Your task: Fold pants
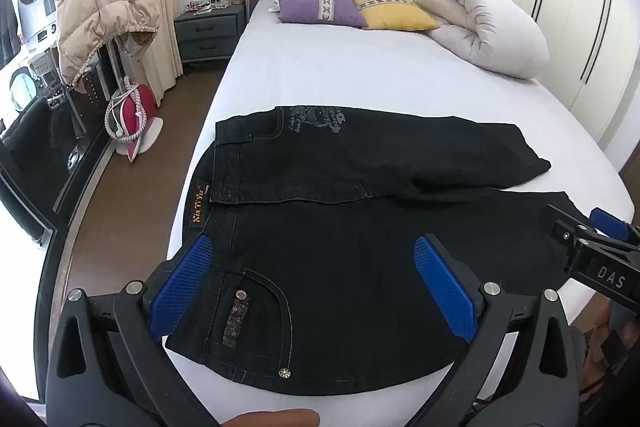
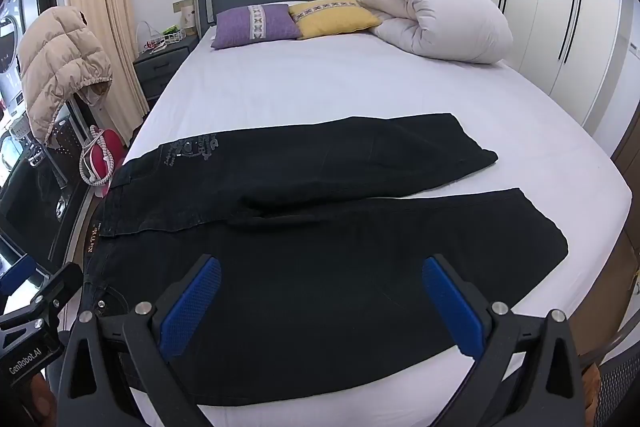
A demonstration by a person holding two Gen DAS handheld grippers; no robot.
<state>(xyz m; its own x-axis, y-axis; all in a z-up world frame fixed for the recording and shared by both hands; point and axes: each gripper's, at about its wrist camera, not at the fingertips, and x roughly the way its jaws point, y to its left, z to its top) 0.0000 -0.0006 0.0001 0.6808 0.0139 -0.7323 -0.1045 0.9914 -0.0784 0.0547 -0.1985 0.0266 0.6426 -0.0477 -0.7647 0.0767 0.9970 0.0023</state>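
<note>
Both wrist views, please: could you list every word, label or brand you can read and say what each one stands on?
"DAS": white letters on the right gripper body, left wrist view.
"GenRobot.AI": white letters on the left gripper body, right wrist view.
Orange lettering on the waistband label of the black pants: too blurred to read.
Grey printed design on the pants' far leg: script too small to read.

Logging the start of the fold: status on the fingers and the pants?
Left gripper open, empty. Right gripper open, empty. Black pants flat on bed, legs apart. Nothing in the way.
</note>
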